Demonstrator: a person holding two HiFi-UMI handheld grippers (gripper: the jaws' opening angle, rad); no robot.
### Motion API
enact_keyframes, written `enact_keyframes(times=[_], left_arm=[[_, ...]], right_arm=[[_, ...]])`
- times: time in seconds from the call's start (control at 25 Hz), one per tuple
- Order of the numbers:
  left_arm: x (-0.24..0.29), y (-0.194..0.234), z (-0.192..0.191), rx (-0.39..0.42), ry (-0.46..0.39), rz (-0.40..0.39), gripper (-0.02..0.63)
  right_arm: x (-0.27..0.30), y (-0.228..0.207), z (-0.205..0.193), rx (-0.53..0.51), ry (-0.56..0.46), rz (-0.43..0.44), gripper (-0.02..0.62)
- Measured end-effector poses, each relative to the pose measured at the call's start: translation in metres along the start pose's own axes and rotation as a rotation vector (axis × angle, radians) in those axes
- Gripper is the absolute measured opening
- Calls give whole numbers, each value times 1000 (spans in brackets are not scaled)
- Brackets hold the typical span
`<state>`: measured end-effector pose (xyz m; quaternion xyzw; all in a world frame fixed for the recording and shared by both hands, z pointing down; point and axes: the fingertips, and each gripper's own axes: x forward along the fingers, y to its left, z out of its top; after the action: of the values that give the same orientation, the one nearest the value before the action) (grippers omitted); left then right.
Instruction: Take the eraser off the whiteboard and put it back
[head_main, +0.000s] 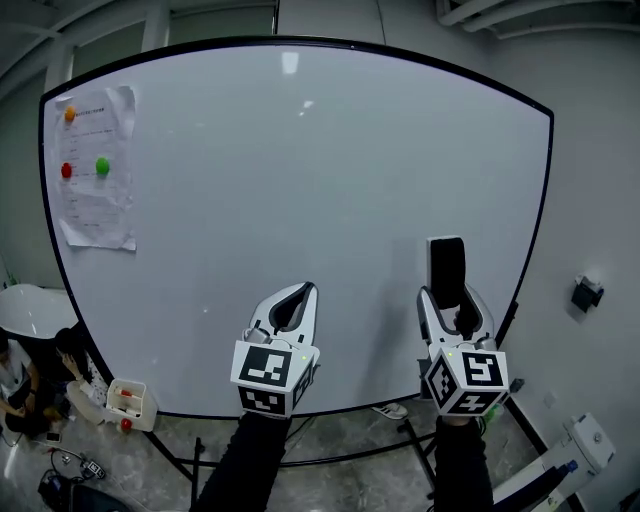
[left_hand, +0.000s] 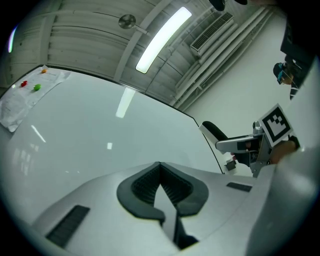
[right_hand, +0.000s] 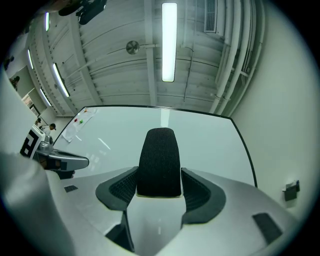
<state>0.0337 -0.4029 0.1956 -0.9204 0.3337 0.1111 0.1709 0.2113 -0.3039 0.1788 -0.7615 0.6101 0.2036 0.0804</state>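
A black-felt eraser (head_main: 446, 272) (right_hand: 159, 161) with a white back stands upright between the jaws of my right gripper (head_main: 455, 318) (right_hand: 159, 187), which is shut on its lower end. It is held at the lower right of the large whiteboard (head_main: 300, 200) (right_hand: 200, 145); whether it touches the board I cannot tell. The left gripper view also shows the eraser (left_hand: 216, 132) off to the right. My left gripper (head_main: 295, 308) (left_hand: 161, 186) hangs in front of the board's lower middle, shut with nothing between its pads.
A sheet of paper (head_main: 95, 165) is pinned at the board's upper left by orange, red and green magnets. The board's stand legs (head_main: 195, 455) rest on the floor. People sit at the lower left beside a small white box (head_main: 130, 400). A wall lies to the right.
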Motion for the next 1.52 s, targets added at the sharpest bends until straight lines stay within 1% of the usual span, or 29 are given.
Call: enact_keyframes(times=[0.24, 0.32, 0.44, 0.64, 0.8, 1.0, 1.12, 1.28, 1.52], left_arm=[[19, -24, 17, 16, -27, -40, 5], [26, -36, 26, 14, -42, -54, 5], [40, -52, 42, 37, -66, -58, 5], [76, -80, 61, 41, -95, -38, 5], [107, -115, 69, 25, -113, -32, 5], [140, -146, 81, 19, -144, 18, 5], [154, -166, 88, 12, -162, 41, 5], [169, -186, 98, 32, -165, 64, 5], [177, -185, 109, 45, -167, 103, 5]], right_arm=[[-4, -14, 9, -11, -3, -26, 276], [-4, -22, 13, -11, -12, -30, 276], [-3, -39, 20, -1, -31, -28, 276], [6, -77, 21, 0, -30, -7, 276], [11, -123, 24, -7, -35, 16, 276], [18, -179, 30, -9, -60, 59, 276], [21, -203, 27, -19, -64, 92, 275], [28, -226, 26, -6, -59, 131, 276], [38, -233, 32, 12, -72, 166, 275]])
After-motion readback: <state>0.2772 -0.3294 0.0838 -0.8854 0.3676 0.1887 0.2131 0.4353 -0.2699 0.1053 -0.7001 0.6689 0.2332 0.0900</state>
